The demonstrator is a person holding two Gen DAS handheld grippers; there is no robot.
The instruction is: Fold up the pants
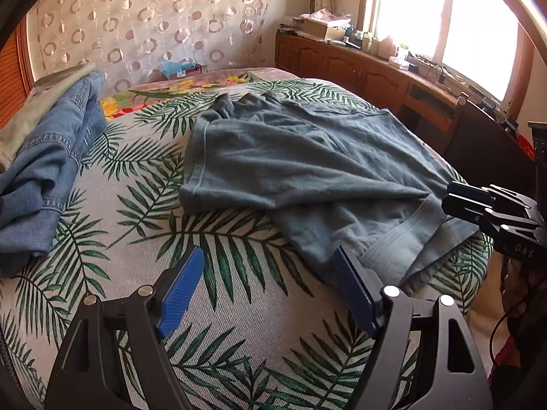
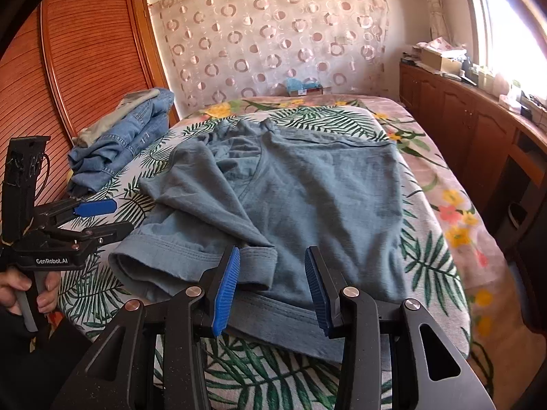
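Grey-blue pants (image 1: pixel 307 157) (image 2: pixel 307 188) lie on the leaf-print bedspread (image 1: pixel 239 307), one leg folded across the other and the ribbed cuffs (image 2: pixel 191 256) toward me. My left gripper (image 1: pixel 269 251) hangs over bare bedspread just left of the cuffs. It is open wide, with nothing between its blue pads (image 1: pixel 181 290). The right wrist view shows it from the side (image 2: pixel 118 217), in a hand. My right gripper (image 2: pixel 272 253) stands over the near cuff edge, its pads (image 2: pixel 225 290) apart and the cloth below them, not pinched. In the left wrist view it (image 1: pixel 451 194) reaches in from the right.
A pile of blue jeans (image 1: pixel 51 157) (image 2: pixel 126 143) lies at the bed's left side, against a wooden wardrobe (image 2: pixel 68 51). A cluttered wooden cabinet (image 1: pixel 359 68) (image 2: pixel 461 119) runs along the right under the window. A dark chair (image 1: pixel 485 147) stands by the bed's right edge.
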